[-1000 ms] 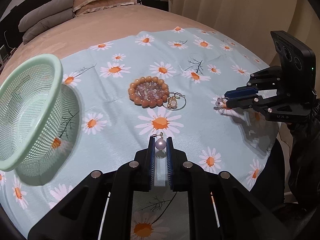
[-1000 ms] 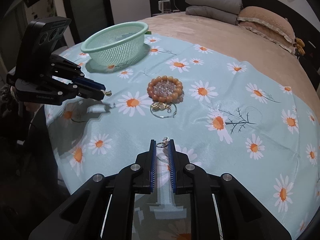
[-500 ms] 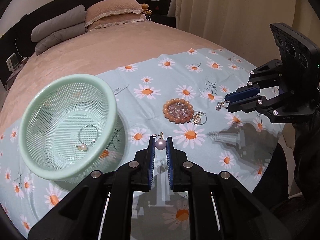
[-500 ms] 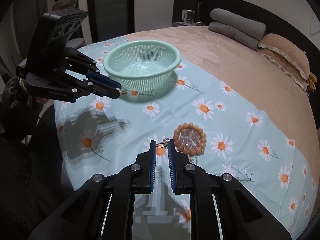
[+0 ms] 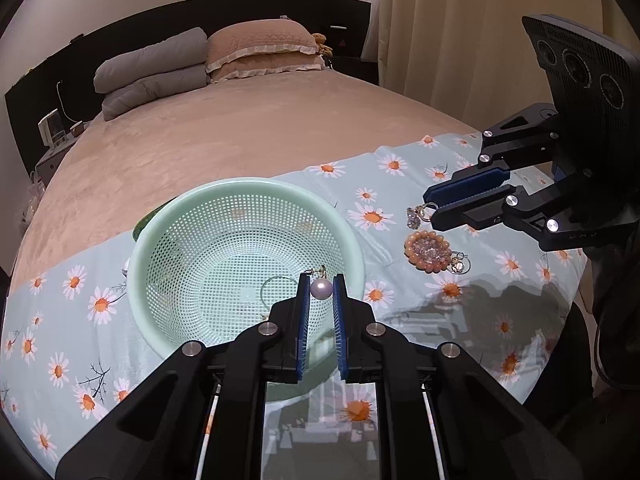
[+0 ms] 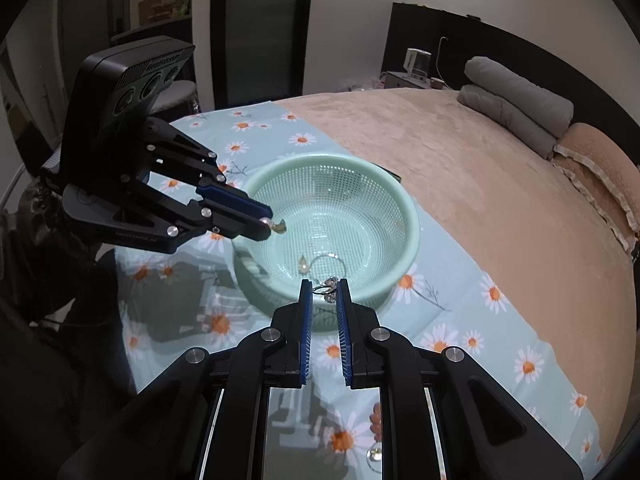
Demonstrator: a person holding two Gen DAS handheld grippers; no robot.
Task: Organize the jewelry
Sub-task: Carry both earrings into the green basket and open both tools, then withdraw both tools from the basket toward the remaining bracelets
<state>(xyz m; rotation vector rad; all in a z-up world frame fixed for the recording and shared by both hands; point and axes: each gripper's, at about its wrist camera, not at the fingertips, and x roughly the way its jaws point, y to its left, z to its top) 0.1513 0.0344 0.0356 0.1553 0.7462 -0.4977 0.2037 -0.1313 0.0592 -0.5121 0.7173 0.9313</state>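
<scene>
My left claw (image 5: 321,280) is closed on a round pale pearl earring with a gold post (image 5: 321,289), held at the fingertips, low centre of the left wrist view, over the near inner wall of the mint-green perforated plastic basket (image 5: 168,248). From the right wrist view the same claw (image 6: 267,227) enters from the left edge, its tip just inside the basket's left rim (image 6: 412,216).

My right claw (image 6: 324,285) is nearly closed on a small silver ring-shaped piece with clear stones (image 6: 329,285), pinched at the tips over the basket's near rim, centre frame. In the left wrist view this claw (image 5: 429,206) sits at the right, the sparkly piece (image 5: 414,216) hanging from its tip above the cloth.

Already in the basket bottom — a thin silver hoop with a pearl drop (image 6: 320,262).

Outside the basket, right of centre in the left view: an orange bead bracelet ringed around clear beads (image 5: 427,250), with a gold-and-clear charm hoop (image 5: 459,264) touching its right side. Both lie on the pale blue daisy-print cloth (image 5: 400,168) spread over the tan bed (image 5: 240,136).
</scene>
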